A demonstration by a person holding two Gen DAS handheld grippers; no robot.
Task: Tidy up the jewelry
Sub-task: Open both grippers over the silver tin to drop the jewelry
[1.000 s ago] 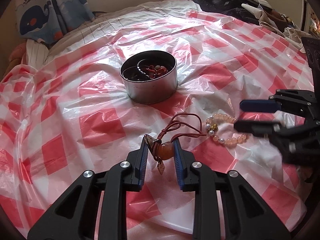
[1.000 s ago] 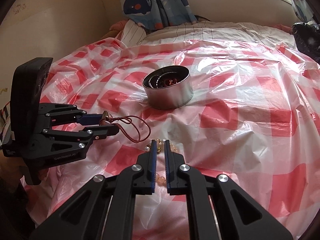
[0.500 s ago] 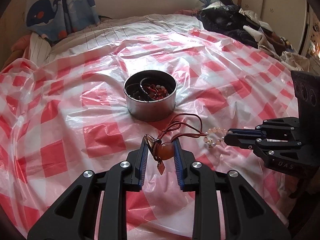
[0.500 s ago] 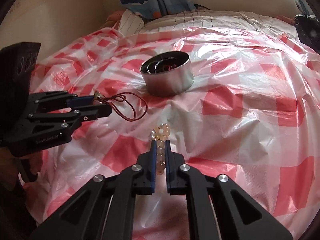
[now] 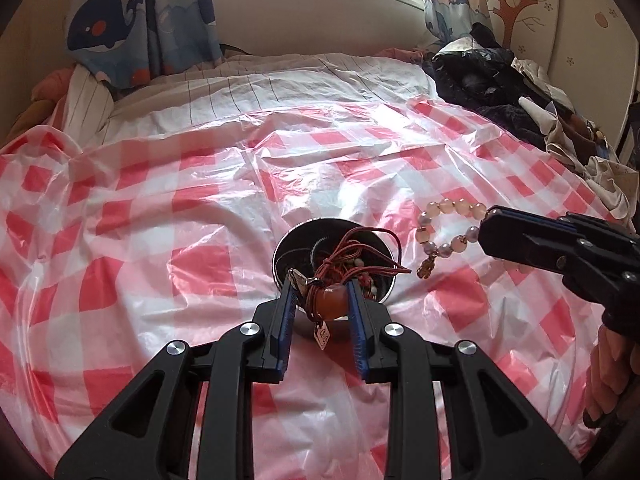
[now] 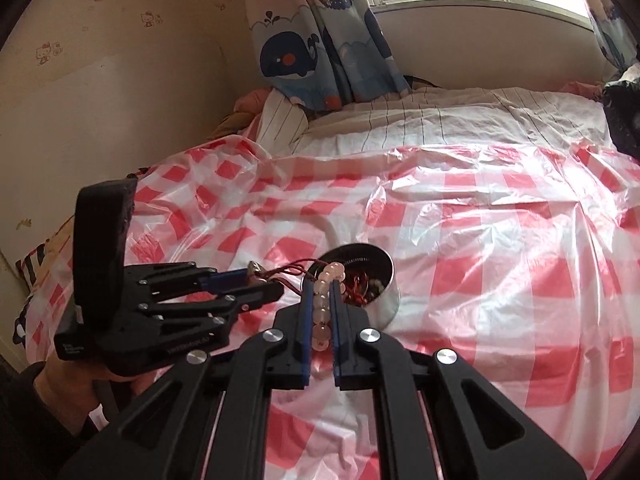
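The left gripper (image 5: 320,300) is clamped on an amber-orange bead pendant strung on a dark red cord (image 5: 330,300), its blue-padded fingers (image 5: 286,320) pressing the bead from both sides. The cord's loops rise in front of the fingertips and hang over the mouth of a round silver metal tin (image 5: 288,248), which sits on a red-and-white checked plastic sheet (image 5: 160,240) spread over the bed, roughly at the sheet's middle. A small pale tag dangles below the bead between the fingers. Inside the tin lie more red cords and small beads, tangled together. In the right wrist view, the same pendant and cord (image 6: 296,270) reach from the left gripper's tips (image 6: 264,286) toward the tin's near-left rim (image 6: 384,300). The right gripper (image 6: 322,308) is closed on a bracelet of pale pink round beads (image 6: 322,312), which runs lengthwise between its narrow-set fingers and sticks out past the tips, just over the tin's left edge. From the left wrist view the bracelet (image 5: 444,224) hangs as a loop from the right gripper's tips (image 5: 490,232), with a small gold charm dangling beneath, held in the air to the right of the tin. A whale-print blue curtain (image 5: 116,24) hangs at the far left corner of the bed, and a pile of dark clothes (image 5: 492,80) lies along its far right edge.
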